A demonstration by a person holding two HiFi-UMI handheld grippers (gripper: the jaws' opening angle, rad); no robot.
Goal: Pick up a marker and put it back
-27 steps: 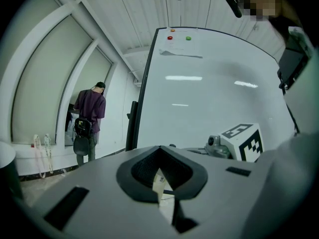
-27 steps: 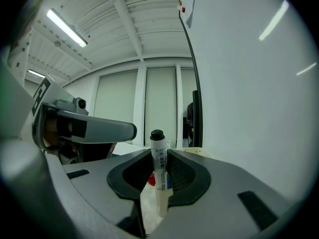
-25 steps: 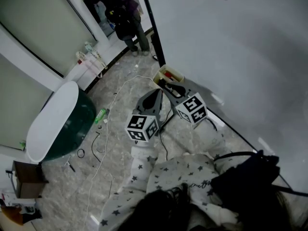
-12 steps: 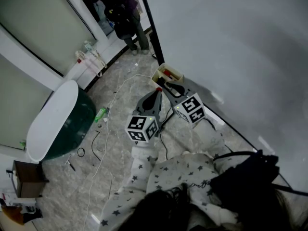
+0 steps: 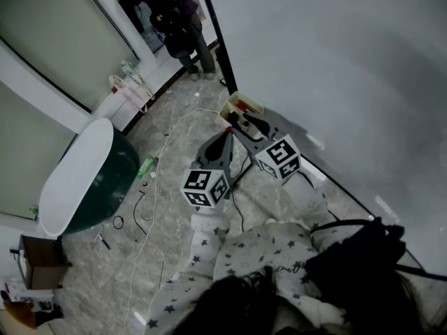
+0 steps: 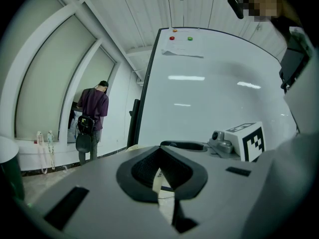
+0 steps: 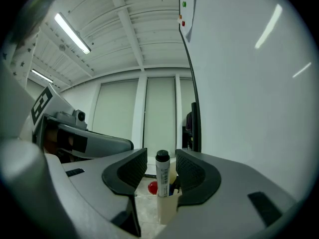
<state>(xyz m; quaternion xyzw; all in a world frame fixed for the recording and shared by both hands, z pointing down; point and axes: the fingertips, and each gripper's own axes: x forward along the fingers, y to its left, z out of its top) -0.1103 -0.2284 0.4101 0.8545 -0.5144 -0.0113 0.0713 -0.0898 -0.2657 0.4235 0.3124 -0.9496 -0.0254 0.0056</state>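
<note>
A white marker with a black cap stands upright in a cream holder at the foot of the whiteboard. It sits between the pads of my right gripper, with a gap on each side; the jaws are opening and do not press on it. A red cap shows in the holder behind it. In the head view the right gripper reaches at the holder. My left gripper hovers just beside it, shut with nothing in it.
The whiteboard fills the right side, its black frame edge running down to the floor. A dark green tub with a white top stands at the left. Cables trail over the marble floor. A person stands far off.
The right gripper's cube has shifted slightly in the head view. The left gripper has barely moved.
</note>
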